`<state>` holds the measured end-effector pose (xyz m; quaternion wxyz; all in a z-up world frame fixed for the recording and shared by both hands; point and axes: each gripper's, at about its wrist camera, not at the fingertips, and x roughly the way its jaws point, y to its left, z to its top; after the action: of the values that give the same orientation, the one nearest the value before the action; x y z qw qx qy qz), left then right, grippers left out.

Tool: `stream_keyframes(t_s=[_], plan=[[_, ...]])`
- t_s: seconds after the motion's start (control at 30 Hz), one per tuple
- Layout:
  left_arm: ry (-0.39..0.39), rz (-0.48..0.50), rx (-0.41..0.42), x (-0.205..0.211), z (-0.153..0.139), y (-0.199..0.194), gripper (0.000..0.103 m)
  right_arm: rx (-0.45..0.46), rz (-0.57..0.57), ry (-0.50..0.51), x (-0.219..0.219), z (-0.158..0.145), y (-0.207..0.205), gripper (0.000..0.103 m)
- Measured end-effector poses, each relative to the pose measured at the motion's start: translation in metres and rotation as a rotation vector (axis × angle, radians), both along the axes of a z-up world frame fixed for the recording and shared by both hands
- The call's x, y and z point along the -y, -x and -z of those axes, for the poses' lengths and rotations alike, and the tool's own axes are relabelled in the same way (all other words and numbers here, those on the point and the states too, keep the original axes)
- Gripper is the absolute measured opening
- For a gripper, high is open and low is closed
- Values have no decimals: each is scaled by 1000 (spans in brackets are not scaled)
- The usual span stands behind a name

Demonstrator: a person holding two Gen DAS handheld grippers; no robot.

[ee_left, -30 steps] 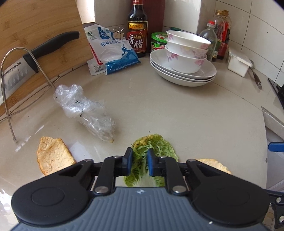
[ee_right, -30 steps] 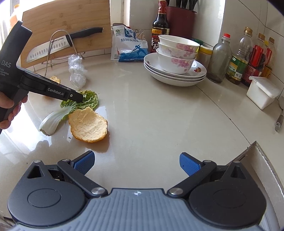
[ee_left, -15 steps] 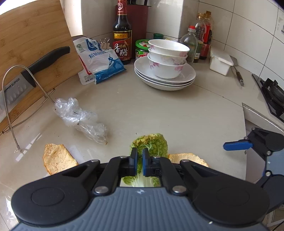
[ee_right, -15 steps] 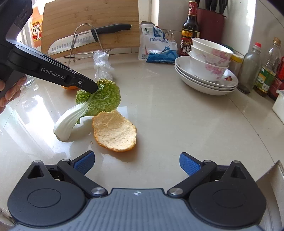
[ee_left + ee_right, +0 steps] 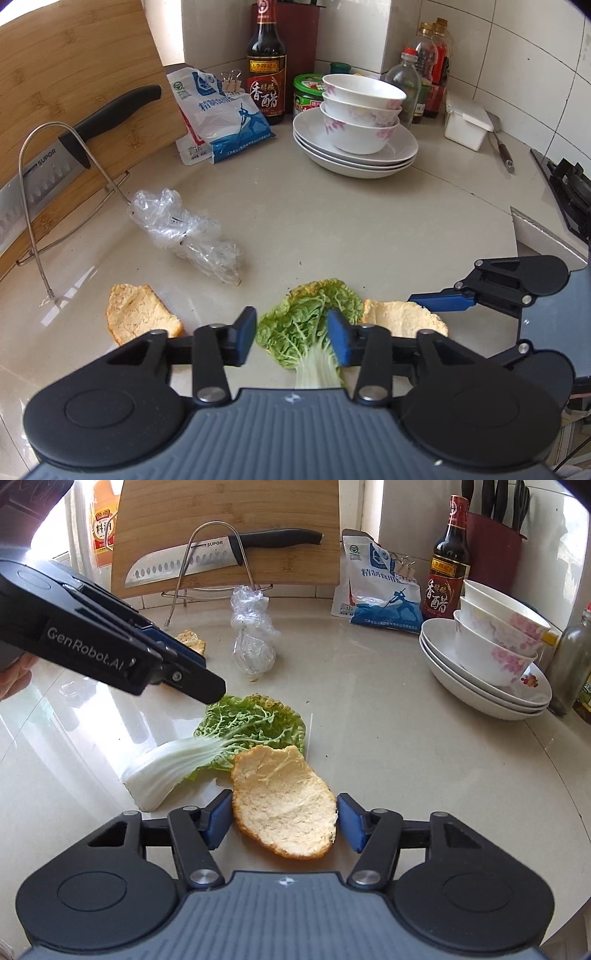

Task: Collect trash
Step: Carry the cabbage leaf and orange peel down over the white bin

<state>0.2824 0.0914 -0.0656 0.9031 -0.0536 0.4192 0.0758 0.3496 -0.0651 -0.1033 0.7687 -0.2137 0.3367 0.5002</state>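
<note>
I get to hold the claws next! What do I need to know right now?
Left claw: open, above the cabbage leaf, holding nothing.
Right claw: open, its fingers on either side of the big orange peel, not gripping yet.
Still on the counter: the leaf, the big peel, a smaller peel and a crumpled plastic bag.
Done: nothing collected.
Left: pick up all four. No bin shows.

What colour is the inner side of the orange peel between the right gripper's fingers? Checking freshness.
Pale cream-yellow pith with an orange rim: orange peel, clearest in the right wrist view.
</note>
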Motion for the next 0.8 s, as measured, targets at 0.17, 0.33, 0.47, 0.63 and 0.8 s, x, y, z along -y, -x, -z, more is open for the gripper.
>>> stream_keyframes(t_s=[0.17, 0.33, 0.47, 0.63, 0.8], plan=[[18, 11, -27, 5, 6, 9, 64, -12, 26, 0, 7, -6, -3, 53], [42, -7, -82, 16, 25, 17, 63, -23, 53, 0, 17, -7, -4, 52], [13, -27, -92, 23, 35, 20, 40, -10, 66, 2, 23, -10, -1, 52], [21, -13, -91, 26, 31, 23, 33, 3, 90, -15, 32, -19, 5, 52], [-6, 34, -68, 35, 15, 28, 32, 18, 110, -22, 44, -27, 13, 52]])
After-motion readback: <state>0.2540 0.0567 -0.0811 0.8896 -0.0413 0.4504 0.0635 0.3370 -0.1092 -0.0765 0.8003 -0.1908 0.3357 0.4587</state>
